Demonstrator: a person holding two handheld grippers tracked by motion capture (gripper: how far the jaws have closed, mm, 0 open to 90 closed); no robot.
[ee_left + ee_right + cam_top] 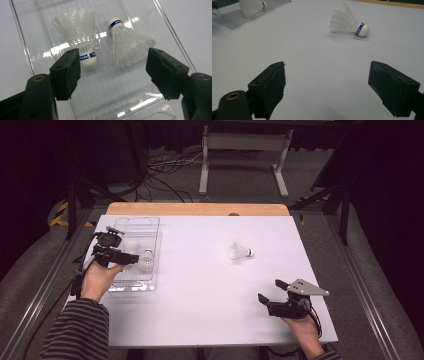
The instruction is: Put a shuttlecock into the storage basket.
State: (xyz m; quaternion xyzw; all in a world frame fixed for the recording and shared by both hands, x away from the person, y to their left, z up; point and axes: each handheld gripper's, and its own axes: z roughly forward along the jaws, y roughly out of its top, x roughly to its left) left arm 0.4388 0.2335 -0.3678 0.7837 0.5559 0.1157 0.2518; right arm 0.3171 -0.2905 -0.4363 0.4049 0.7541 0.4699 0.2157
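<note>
Two shuttlecocks lie in the clear tray at the left of the table: one with its cork toward the camera of the left gripper view, the other beside it with its cork pointing away, the two close together and perhaps just touching at the feathers, though the glare on the plastic makes that hard to settle. The left gripper hangs over them with its jaws spread wide and nothing between the pads, so both look set down already. A third shuttlecock lies on its side on the bare white table, well apart from the tray, cork to the right in the high view. The right gripper rests low near the front edge, also spread wide and empty, with that loose shuttlecock ahead of it. The work in hand seems to be gathering shuttlecocks into the tray, and the loose one is what remains. To do it well, come at the cork end or the stiff base of the feathers, close gently so the skirt is not crushed, and lower it into free tray space without knocking the other two. Count: three shuttlecocks, one tray, two grippers
</note>
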